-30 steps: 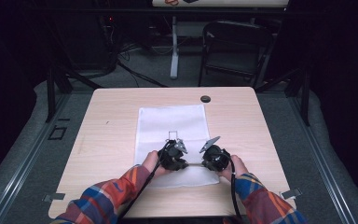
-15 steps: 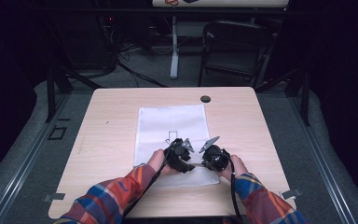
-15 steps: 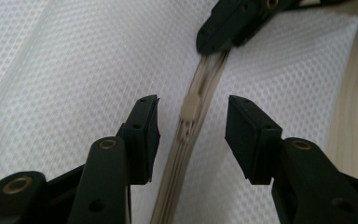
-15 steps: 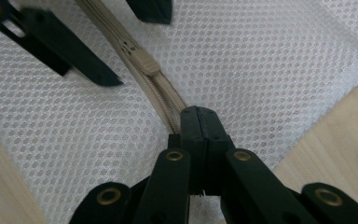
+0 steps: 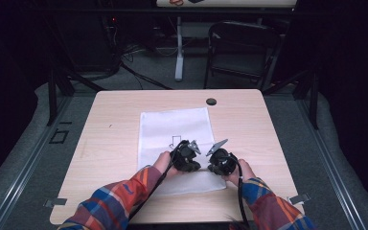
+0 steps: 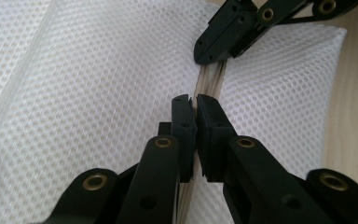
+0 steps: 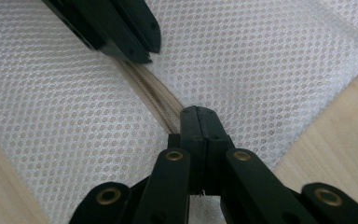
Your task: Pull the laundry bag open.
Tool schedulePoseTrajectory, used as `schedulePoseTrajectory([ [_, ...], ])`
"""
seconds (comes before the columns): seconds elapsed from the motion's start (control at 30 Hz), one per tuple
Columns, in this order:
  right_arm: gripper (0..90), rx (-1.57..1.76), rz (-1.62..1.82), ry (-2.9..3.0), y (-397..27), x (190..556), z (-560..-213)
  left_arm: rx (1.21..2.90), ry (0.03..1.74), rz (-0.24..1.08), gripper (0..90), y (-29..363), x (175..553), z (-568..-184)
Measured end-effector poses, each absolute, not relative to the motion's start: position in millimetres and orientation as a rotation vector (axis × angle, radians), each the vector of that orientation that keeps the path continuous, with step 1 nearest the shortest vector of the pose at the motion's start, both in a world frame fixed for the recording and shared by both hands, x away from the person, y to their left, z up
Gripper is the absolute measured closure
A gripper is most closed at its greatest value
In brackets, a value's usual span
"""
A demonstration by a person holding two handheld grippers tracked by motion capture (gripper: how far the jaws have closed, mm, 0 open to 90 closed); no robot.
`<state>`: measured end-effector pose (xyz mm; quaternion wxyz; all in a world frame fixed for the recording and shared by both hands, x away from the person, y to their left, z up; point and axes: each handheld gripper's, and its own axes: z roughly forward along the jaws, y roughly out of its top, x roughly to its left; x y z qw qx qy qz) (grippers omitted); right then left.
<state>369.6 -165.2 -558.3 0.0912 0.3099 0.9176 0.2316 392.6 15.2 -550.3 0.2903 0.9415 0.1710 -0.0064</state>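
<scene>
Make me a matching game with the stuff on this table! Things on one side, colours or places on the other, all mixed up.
Things:
1. mesh bag
2. zipper
3. table
4. round black cap

Matches:
A. light wood
B. white, full of tiny holes
C. at the table's far edge
D. beige, pinched by both the left gripper and the right gripper

Pairs: 1-B, 2-D, 3-A, 4-C

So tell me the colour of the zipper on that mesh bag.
Beige zipper on the white mesh bag; clearest in the right gripper view.
</scene>
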Motion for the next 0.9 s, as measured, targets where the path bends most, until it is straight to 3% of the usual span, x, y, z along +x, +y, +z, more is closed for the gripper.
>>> schedulePoseTrajectory([
  [0.07, 90.0, 0.92, 0.687, 2.726, -165, 370, -558, 2.536, 0.451, -0.007, 89.7, 21, 391, -551],
  [0.23, 90.0, 0.92, 0.678, 2.729, -165, 370, -558, 2.56, 0.477, -0.023, 87.9, 30, 394, -551],
  [0.4, 90.0, 0.932, 0.694, 2.717, -164, 369, -559, 2.521, 0.486, -0.014, 72.0, 21, 396, -546],
  [0.53, 90.0, 0.951, 0.694, 2.727, -166, 370, -558, 2.57, 0.433, -0.024, 69.4, 3, 392, -550],
  [0.6, 90.0, 0.963, 0.706, 2.724, -167, 370, -559, 2.605, 0.409, 0.015, 70.7, -4, 390, -553],
  [0.7, 90.0, 0.995, 0.74, 2.721, -169, 370, -559, 2.603, 0.409, 0.027, 81.7, -5, 390, -554],
  [0.9, 90.0, 0.972, 0.706, 2.742, -170, 372, -558, 2.557, 0.428, 0.017, 84.3, 3, 390, -549],
])
